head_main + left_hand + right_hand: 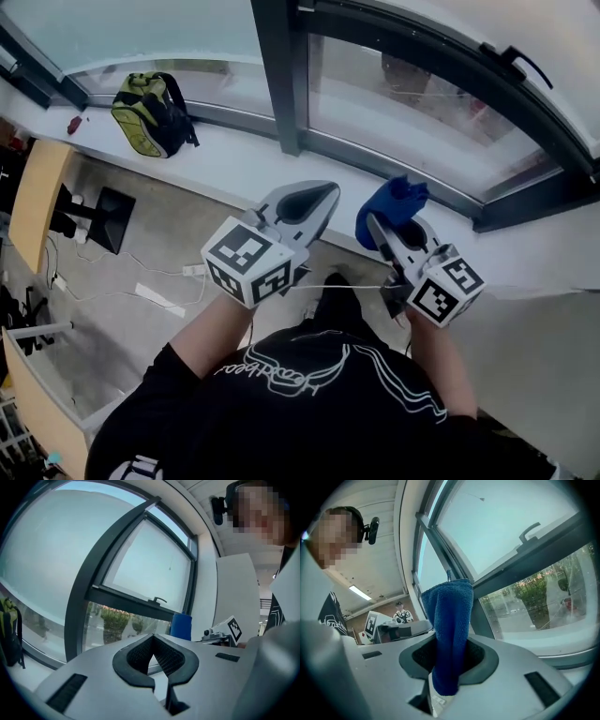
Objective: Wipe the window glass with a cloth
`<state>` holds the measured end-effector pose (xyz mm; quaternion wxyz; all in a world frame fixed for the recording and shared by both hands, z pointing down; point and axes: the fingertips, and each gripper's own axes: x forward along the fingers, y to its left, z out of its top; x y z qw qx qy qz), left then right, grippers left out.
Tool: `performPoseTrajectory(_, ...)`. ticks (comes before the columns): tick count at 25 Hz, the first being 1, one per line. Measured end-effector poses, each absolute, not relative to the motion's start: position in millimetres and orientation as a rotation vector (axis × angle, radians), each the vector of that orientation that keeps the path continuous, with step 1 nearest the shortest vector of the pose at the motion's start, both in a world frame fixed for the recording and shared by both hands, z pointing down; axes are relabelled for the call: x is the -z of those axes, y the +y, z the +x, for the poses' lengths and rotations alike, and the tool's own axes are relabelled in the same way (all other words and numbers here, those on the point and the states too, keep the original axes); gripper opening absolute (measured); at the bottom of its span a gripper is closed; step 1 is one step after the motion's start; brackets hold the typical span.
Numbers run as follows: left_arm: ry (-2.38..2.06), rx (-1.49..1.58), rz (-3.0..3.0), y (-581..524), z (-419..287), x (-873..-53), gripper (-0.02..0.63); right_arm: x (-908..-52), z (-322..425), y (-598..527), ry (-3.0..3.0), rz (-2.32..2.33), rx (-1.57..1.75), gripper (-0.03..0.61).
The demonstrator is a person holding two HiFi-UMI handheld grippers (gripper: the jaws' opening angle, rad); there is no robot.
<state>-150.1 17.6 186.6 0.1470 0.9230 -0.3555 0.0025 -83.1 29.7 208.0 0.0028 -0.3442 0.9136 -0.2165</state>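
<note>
Though short of the window glass in the head view, holds the blue cloth ready in the right gripper, wiping not yet begun. Left gripper view: fingers pressed together, empty. Right gripper view: fingers pinching the cloth; next, probably a reach forward to press it flat on the pane.

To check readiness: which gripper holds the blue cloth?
The right gripper; its jaws pinch the blue cloth. The left gripper is shut and empty.

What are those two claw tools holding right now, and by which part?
The right gripper pinches the blue cloth near one end; most of it stands up beyond the jaws. The left gripper is shut and empty.
</note>
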Motion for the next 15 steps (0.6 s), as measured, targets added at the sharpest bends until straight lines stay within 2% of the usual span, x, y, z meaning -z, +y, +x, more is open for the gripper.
performPoseTrajectory(15,-1.302,0.012,2.491,-148,-229,-244,0.004,-275,-159,-168,2.947,-0.943,0.693,0.094)
